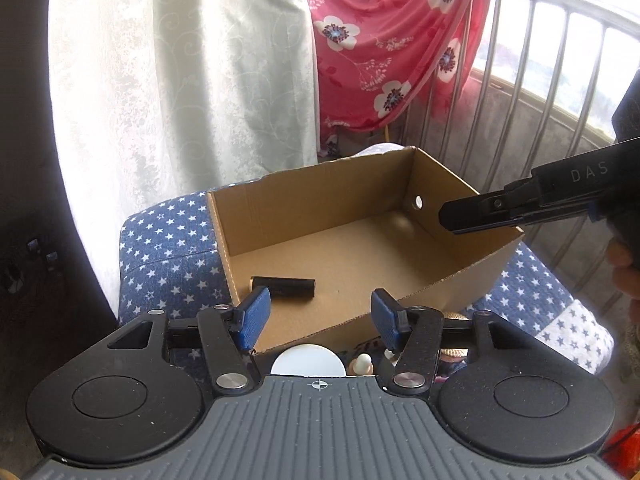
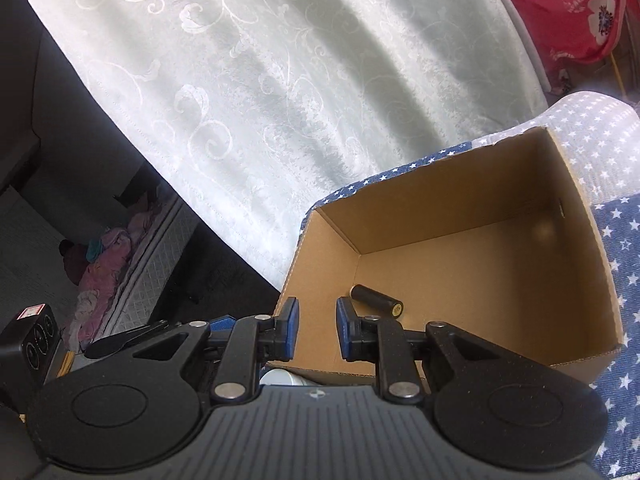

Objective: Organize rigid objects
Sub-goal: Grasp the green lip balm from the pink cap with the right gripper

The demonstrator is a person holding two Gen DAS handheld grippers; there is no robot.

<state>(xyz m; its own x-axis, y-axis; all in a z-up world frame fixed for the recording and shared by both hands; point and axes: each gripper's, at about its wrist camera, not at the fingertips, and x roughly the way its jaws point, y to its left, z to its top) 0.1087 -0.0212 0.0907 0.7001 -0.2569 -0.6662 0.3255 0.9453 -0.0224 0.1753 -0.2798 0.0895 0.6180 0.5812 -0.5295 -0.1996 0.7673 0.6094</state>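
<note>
A: Two big cloths fill the back: a pale curtain (image 1: 180,72) with a swirl pattern, and beside it a red flowered cloth (image 1: 384,40) that hangs over a metal railing (image 1: 532,60).

B: And below them?

A: A blue cover with white stars (image 1: 168,248) lies over a soft surface, and an open cardboard box (image 1: 460,280) stands on it. The box has a round hole in one end wall.

B: What is inside the box?

A: Only one thing, a black cylinder (image 1: 284,287). It lies on its side on the box floor, near the corner closest to the left camera. In the right view its end (image 2: 396,309) shows a yellow mark.

B: How is the left gripper (image 1: 320,322)?

A: Its jaws stand about half open above the near wall of the box. Nothing is between the blue pads, and they do not touch the cylinder.

B: And the right gripper (image 2: 318,330)?

A: Its jaws leave only a narrow gap, with nothing in it. In the left view it reaches in from the right, above the far end of the box (image 1: 472,216).

B: Smaller things?

A: A white round lid (image 1: 308,360) and some small objects I cannot identify lie just in front of the box, partly hidden.
</note>
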